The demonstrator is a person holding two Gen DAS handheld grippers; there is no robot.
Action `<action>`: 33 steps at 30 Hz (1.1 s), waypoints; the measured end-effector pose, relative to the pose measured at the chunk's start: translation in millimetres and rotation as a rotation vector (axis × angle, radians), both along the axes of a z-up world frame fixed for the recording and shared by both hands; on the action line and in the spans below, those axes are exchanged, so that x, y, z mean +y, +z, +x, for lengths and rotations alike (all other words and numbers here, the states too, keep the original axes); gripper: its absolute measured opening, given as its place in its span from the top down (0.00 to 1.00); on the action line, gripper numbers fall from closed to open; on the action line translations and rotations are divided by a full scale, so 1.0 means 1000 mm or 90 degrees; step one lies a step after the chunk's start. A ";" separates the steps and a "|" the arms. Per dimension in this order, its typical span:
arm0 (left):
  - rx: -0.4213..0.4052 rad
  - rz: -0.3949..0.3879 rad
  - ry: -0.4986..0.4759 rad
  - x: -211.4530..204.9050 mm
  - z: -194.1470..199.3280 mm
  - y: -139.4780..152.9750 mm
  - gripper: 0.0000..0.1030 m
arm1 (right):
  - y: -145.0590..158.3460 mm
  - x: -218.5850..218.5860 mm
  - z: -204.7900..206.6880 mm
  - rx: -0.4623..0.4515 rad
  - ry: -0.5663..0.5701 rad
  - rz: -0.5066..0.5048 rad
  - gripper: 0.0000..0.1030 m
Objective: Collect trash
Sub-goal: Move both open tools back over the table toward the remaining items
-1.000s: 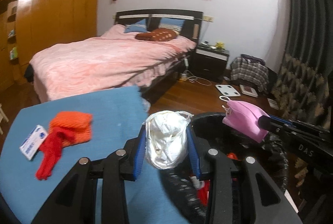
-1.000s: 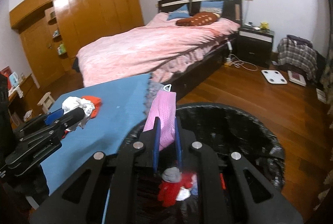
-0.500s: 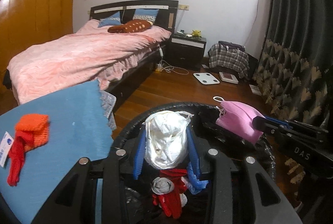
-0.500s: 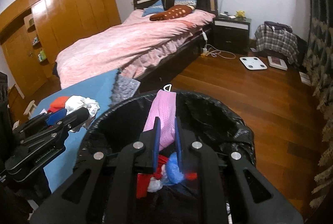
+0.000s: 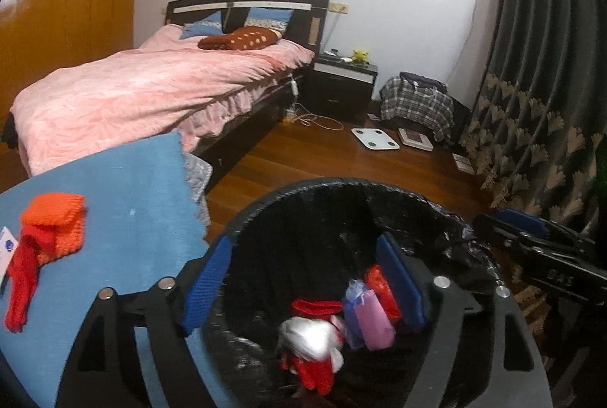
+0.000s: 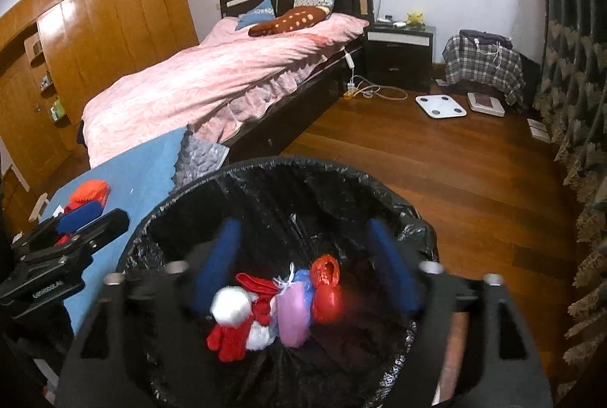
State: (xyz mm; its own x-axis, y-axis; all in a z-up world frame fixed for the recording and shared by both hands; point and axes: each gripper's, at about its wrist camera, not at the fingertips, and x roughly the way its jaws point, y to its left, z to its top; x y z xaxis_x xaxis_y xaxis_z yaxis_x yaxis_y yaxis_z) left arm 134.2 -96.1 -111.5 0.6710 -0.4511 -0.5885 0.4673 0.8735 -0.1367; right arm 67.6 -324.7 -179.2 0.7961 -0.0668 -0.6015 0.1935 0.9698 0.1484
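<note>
- Left hand-held gripper (image 5: 303,275) is hanging over the mouth of the black-lined trash bin (image 5: 265,207), its blue pads spread wide and gripping nothing.
- Right hand-held gripper (image 6: 305,256) is hovering over the same bin, jaws likewise parted and empty; its pads are looking blurred.
- White crumpled wad (image 5: 311,336) is lying at the bottom of the bin, directly below and between the left fingers, apart from them.
- Pink face mask (image 6: 290,313) is lying in the bin beside the wad, below the gap of the right fingers, among red scraps (image 6: 324,284) and a bluish piece.
- Bin is standing just beside the edge of the blue-covered bench (image 5: 125,188).
- Orange knitted piece (image 5: 53,226) with a red strip trailing from it is resting on the bench, left of the left hand-held gripper, well apart from the bin.
- A white card (image 5: 7,248) is lying near the knitted piece at the frame edge.
- Farther off, a pink bed (image 6: 212,78) is standing on the wooden floor (image 6: 455,161), with a white scale (image 6: 440,105) beyond.
</note>
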 end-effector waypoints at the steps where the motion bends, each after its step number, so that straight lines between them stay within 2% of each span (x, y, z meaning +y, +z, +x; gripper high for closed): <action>1: -0.005 0.000 0.011 0.006 0.000 0.002 0.19 | 0.002 0.001 -0.001 -0.005 -0.002 -0.002 0.11; 7: -0.027 0.004 0.086 0.055 -0.002 0.011 0.10 | 0.011 0.017 0.008 -0.012 0.015 -0.005 0.08; 14: -0.040 0.029 0.175 0.121 -0.002 0.015 0.08 | 0.019 0.056 0.031 -0.015 0.056 -0.002 0.07; 25: -0.023 0.056 0.325 0.233 -0.007 -0.003 0.08 | 0.021 0.161 0.081 -0.007 0.176 -0.005 0.06; 33: -0.003 0.069 0.410 0.305 0.006 -0.024 0.08 | 0.012 0.240 0.111 -0.002 0.252 -0.016 0.07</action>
State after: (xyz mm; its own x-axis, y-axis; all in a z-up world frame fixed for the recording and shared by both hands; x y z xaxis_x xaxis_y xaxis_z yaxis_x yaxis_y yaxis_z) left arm 140.4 208.5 -136.0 0.7903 0.1036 -0.6039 -0.1535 0.9877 -0.0313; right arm 178.3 -85.1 -167.2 0.7649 0.2307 -0.6015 -0.1963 0.9727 0.1235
